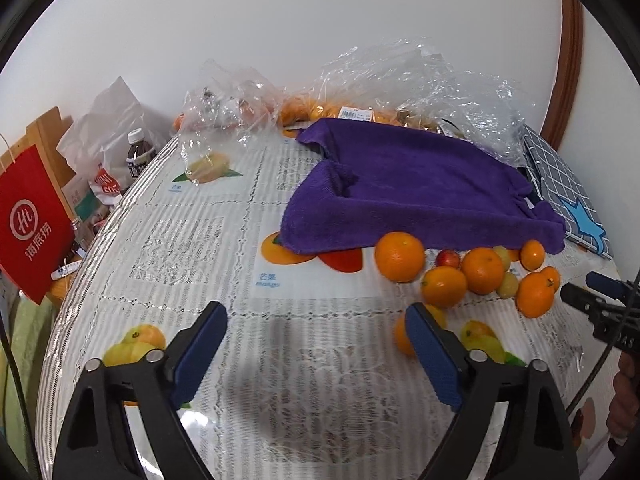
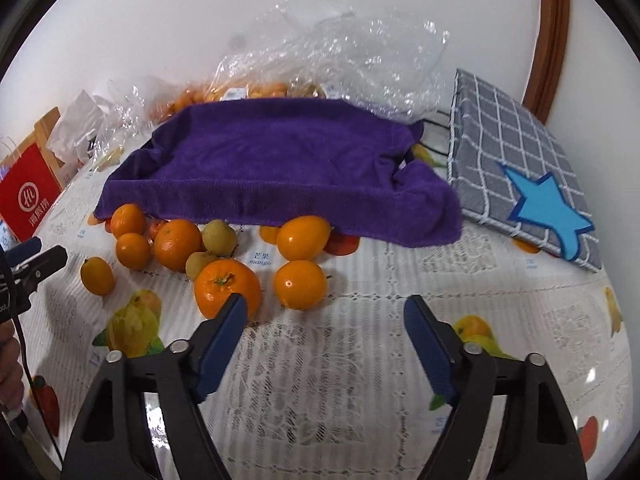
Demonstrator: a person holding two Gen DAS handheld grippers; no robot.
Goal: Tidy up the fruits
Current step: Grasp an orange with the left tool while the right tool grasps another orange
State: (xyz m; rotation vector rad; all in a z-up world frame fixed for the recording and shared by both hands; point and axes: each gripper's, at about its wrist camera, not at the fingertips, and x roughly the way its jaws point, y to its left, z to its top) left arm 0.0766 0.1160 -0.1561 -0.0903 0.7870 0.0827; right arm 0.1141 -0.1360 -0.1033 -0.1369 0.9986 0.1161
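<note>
Oranges lie loose beside the purple towel; both the left gripper and right gripper hover spread and empty. Nudged fruit may roll away.

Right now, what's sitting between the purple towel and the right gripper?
A pile of loose fruit: oranges and small yellow-green fruits lie on the lace tablecloth between the purple towel and the right gripper. The right wrist view shows it best.

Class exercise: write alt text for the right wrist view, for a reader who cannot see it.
Open blue-padded tongs hold nothing above a lace-patterned tablecloth, with loose oranges and small yellow-green fruits just beyond. Behind them a purple towel drapes over something hidden; a grey checked box with a blue star lies to its right.
</note>
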